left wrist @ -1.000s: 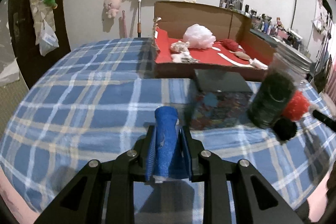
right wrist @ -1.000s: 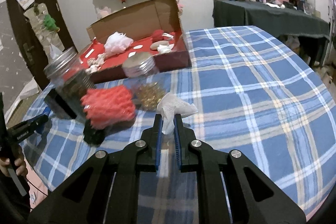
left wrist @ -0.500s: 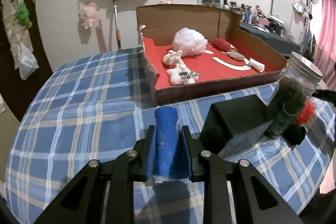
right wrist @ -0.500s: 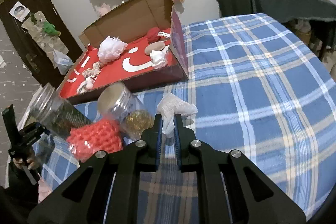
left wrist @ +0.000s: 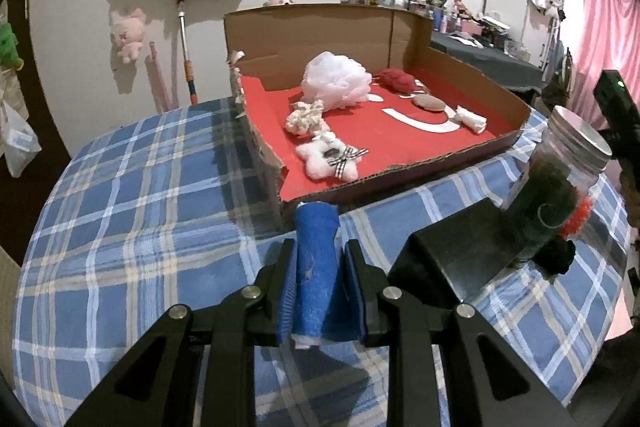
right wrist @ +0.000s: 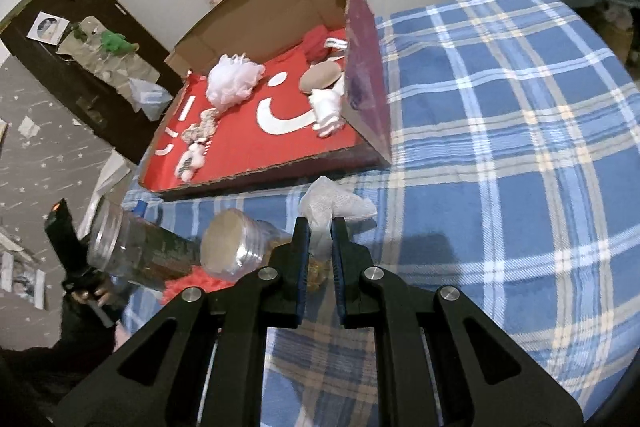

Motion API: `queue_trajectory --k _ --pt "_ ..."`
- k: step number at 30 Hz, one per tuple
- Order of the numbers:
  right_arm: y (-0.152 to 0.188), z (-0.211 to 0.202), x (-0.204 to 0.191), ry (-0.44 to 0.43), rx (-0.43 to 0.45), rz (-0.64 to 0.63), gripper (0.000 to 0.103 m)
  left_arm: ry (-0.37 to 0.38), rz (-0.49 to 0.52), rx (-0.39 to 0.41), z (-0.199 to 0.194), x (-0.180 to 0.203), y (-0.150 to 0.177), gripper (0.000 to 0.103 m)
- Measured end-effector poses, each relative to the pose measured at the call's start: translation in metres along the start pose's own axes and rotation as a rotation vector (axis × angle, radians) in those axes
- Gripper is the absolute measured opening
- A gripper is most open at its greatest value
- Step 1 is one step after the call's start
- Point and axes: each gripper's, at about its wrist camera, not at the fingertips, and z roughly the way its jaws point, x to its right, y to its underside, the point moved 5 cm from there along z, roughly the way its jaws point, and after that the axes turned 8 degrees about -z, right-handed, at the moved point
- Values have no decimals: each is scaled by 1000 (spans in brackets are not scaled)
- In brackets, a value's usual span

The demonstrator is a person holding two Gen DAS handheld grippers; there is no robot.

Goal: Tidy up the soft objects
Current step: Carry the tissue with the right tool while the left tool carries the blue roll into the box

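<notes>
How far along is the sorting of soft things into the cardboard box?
Done: a white mesh pouf, a dark red yarn ball and several small white plush pieces already lie in the red-lined cardboard box. In hand: the left tool is shut on a rolled blue cloth, the right tool on a crumpled white tissue. Left: dropping both in, plus the red knitted piece beside the jars.

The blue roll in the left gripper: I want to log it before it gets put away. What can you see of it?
The blue roll looks like a soft cloth or sponge sheet rolled into a cylinder, deep blue with faint pale specks and a white edge showing at its near end. It lies lengthwise between the jaws of the left gripper, whose blue pads press both its sides. Its far end sticks out past the fingertips, held above the plaid cover, just short of the cardboard box.
</notes>
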Motion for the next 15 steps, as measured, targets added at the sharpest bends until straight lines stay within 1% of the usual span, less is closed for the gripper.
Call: queue_trajectory --k 4,6,9,15 --pt "-10 0 -1 -17 -24 -10 10 24 12 -6 2 0 -5 25" --pt "-14 2 0 -52 -46 3 10 40 17 -13 4 1 -8 25" --pt "-16 6 -1 -83 -77 10 10 60 26 -25 7 3 -11 25" --pt "-25 13 -3 -107 -113 9 10 97 44 -43 11 6 -17 25"
